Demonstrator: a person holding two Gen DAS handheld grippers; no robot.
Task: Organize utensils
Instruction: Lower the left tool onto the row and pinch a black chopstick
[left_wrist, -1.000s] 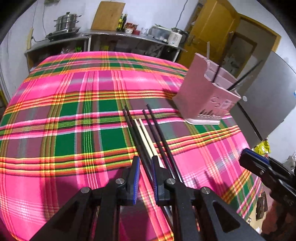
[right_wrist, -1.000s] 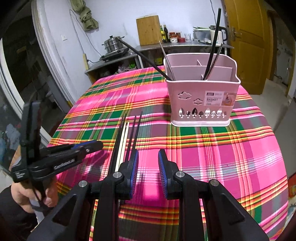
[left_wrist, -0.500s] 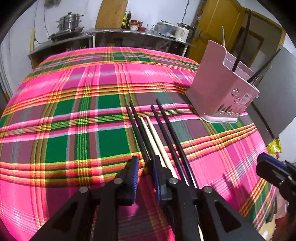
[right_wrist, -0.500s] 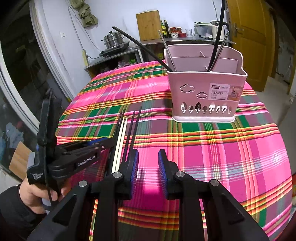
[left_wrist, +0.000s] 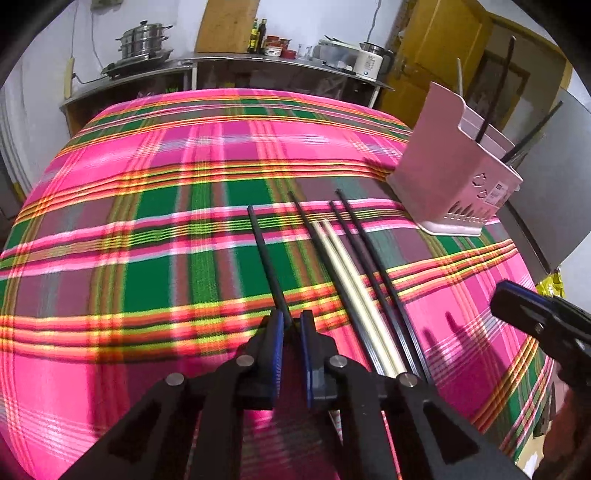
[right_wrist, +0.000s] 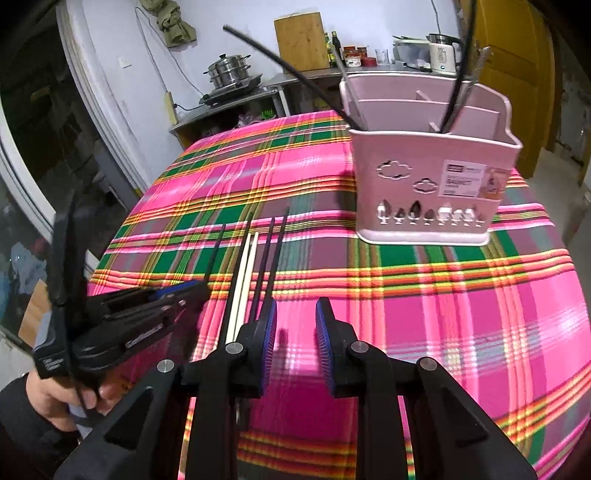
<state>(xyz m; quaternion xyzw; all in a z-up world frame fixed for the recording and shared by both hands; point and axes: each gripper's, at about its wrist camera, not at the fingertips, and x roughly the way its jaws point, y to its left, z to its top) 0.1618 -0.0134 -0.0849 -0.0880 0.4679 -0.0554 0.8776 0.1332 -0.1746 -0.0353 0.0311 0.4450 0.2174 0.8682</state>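
in pink basket: black chopsticks

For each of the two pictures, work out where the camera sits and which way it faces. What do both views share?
Left wrist view: sits on the left gripper, looking down across the tablecloth; its fingers pinch one black chopstick, and the right gripper shows.
Right wrist view: sits on the right gripper, facing the pink basket; its fingers stand apart, empty, and the left gripper and hand show.
Shared: basket, tablecloth, loose chopsticks.
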